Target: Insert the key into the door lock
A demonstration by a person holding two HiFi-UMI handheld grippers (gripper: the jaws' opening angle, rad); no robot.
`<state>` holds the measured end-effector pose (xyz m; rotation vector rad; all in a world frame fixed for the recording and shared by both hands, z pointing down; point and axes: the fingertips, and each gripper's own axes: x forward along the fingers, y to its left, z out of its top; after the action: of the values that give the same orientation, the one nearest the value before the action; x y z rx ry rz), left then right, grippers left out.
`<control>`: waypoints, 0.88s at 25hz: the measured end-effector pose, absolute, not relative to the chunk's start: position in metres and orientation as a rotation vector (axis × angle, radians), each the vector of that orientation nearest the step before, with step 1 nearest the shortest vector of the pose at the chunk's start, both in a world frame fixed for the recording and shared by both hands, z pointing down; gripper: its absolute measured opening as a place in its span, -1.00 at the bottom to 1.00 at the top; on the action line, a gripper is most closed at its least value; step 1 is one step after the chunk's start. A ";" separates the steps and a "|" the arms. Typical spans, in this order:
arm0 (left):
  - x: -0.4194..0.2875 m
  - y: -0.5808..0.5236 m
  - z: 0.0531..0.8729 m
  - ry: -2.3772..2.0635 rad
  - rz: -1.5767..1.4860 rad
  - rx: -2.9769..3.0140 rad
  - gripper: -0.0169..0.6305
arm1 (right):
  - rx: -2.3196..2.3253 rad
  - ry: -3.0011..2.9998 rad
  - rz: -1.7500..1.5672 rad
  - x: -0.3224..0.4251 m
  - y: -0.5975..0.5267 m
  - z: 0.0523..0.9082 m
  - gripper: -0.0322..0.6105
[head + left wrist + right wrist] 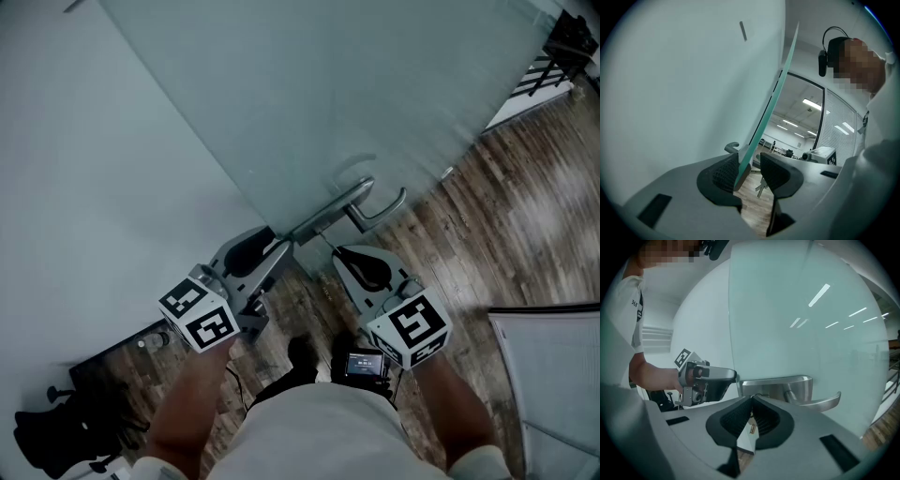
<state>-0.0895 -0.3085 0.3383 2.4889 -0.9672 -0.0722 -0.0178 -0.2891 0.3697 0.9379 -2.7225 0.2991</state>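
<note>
Insertion is in hand: the right gripper (pixel 751 414) is clenched on the key (pixel 751 428), with the lock plate (pixel 776 386) close at 12 o'clock. The left gripper (pixel 749 171) has its jaws parted, straddling the glass door (pixel 765 117) edge. The next move likely calls for fine alignment, then a straight push.

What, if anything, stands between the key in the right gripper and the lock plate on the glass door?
Nothing visible does. The right gripper, shut on the key, has its tips right at the lock plate's lower edge. The left gripper straddles the door edge beside it, clear of that path.
</note>
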 end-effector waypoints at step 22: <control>-0.089 -0.308 0.336 -0.940 -0.079 2.515 -0.52 | 0.883 -2.709 0.273 -0.019 -0.293 0.383 -0.84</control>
<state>-0.0894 -0.3079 0.3364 2.5145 -0.9400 -0.0791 -0.0193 -0.2932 0.3828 0.8829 -2.7092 0.2729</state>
